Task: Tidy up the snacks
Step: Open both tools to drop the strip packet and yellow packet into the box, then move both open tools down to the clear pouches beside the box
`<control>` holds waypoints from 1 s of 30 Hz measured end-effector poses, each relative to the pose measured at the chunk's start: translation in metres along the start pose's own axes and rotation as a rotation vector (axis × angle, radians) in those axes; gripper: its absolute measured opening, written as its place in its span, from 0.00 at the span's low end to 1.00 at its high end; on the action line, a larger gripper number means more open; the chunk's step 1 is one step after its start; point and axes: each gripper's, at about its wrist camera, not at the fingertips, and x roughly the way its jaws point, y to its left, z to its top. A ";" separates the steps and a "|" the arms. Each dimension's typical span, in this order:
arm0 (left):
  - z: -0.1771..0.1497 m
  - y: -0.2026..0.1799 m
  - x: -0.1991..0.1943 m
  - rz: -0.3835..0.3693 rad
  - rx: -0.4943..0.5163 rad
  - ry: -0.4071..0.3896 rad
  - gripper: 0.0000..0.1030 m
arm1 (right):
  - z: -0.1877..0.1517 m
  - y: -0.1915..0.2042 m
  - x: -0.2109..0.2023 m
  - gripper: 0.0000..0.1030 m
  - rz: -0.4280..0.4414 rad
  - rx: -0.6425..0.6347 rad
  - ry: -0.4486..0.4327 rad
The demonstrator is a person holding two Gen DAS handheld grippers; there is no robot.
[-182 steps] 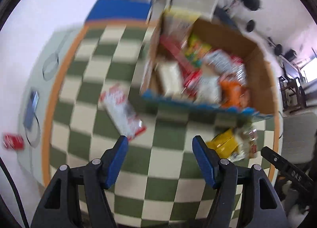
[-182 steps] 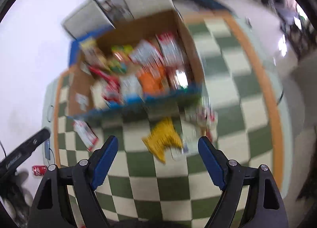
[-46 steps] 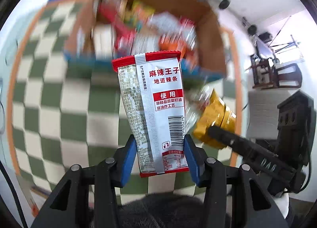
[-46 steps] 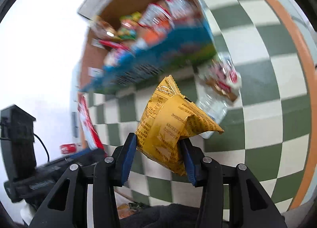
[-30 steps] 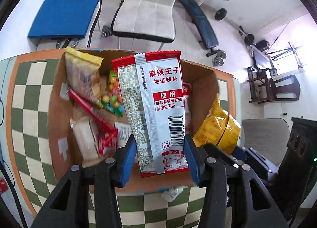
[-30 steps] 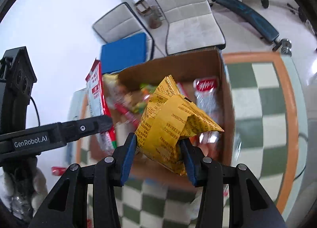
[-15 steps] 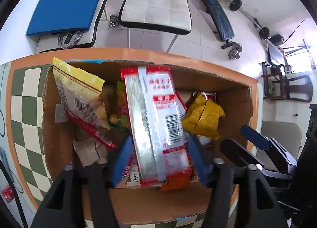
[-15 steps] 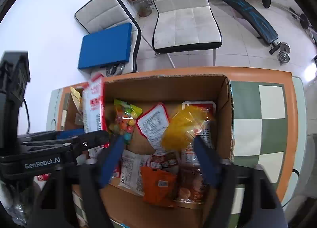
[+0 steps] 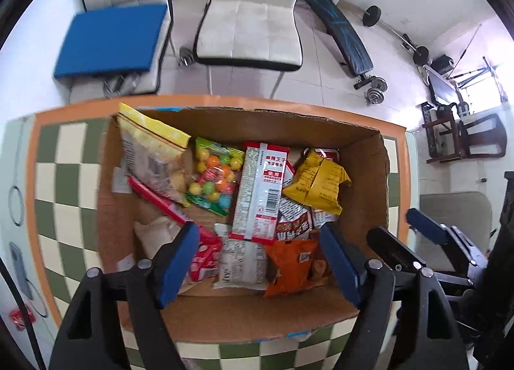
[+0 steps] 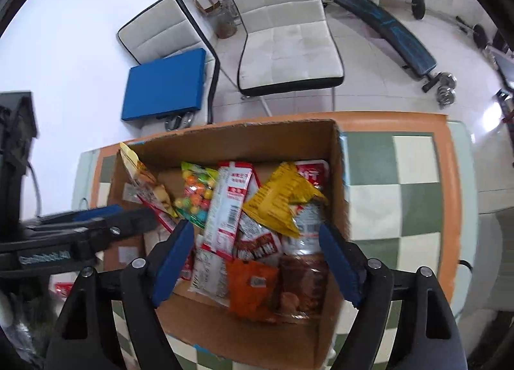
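A cardboard box [image 9: 363, 157] [image 10: 337, 177] full of snack packets stands on the checked table. The red-and-white packet [image 9: 261, 196] [image 10: 229, 203] lies flat in the middle of the pile. To its right rests the crumpled yellow packet [image 9: 318, 182] [image 10: 279, 199]. My left gripper [image 9: 257, 260] hovers above the box, jaws still opening, with nothing between them. Above the box's right half my right gripper [image 10: 253, 260] is also opening and empty. Each gripper shows at the edge of the other's view.
A sweets bag [image 9: 213, 174], an orange packet [image 9: 289, 265] and a large yellow-topped bag [image 9: 151, 151] also fill the box. Two white chairs [image 9: 253, 6], one with a blue cushion [image 9: 112, 39], stand beyond the table [image 10: 414, 170]. A weight bench [image 10: 388, 32] is behind.
Both grippers carried their packets over the box, opened and dropped them in. The red-and-white and yellow packets now lie on the pile, and the jaws stand wider.
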 end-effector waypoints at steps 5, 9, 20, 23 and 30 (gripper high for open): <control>-0.031 -0.002 -0.025 0.026 0.041 -0.063 0.78 | -0.029 0.008 -0.026 0.88 -0.108 -0.031 -0.043; -0.055 0.003 -0.040 0.030 0.041 -0.109 0.78 | -0.055 0.012 -0.042 0.90 -0.105 -0.016 -0.059; -0.114 0.009 -0.088 0.091 0.054 -0.279 0.78 | -0.117 0.030 -0.089 0.92 -0.062 0.003 -0.121; -0.134 0.000 -0.102 0.101 0.088 -0.332 0.78 | -0.130 0.031 -0.105 0.92 -0.014 0.026 -0.146; -0.190 -0.045 -0.071 0.196 0.244 -0.318 0.78 | -0.185 -0.015 -0.117 0.92 0.057 0.147 -0.104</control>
